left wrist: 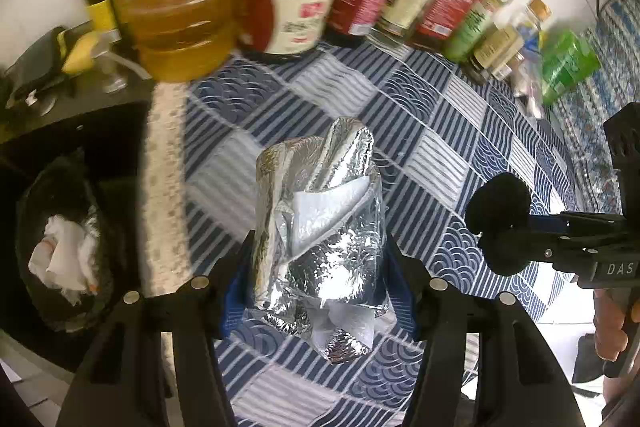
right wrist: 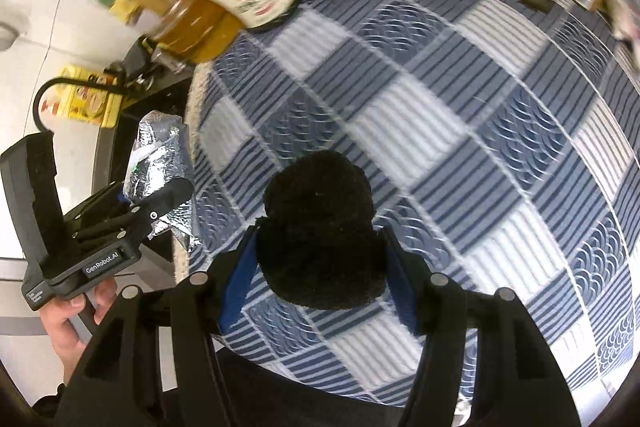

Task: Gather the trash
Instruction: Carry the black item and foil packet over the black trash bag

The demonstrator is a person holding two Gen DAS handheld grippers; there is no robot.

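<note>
Checked tablecloth (right wrist: 460, 131) showing no loose trash. Bin (left wrist: 60, 247) at 9 o'clock already holding white paper. Left gripper (left wrist: 316, 283) clamping foil wrapper (left wrist: 320, 227); right gripper (right wrist: 320, 275) clamping black fuzzy lump (right wrist: 320, 227). Both drops remaining.

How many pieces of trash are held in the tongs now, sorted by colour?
Silver: 1, the foil wrapper in the left tongs.
Black: 1, the fuzzy lump in the right tongs.
Total: 2
</note>
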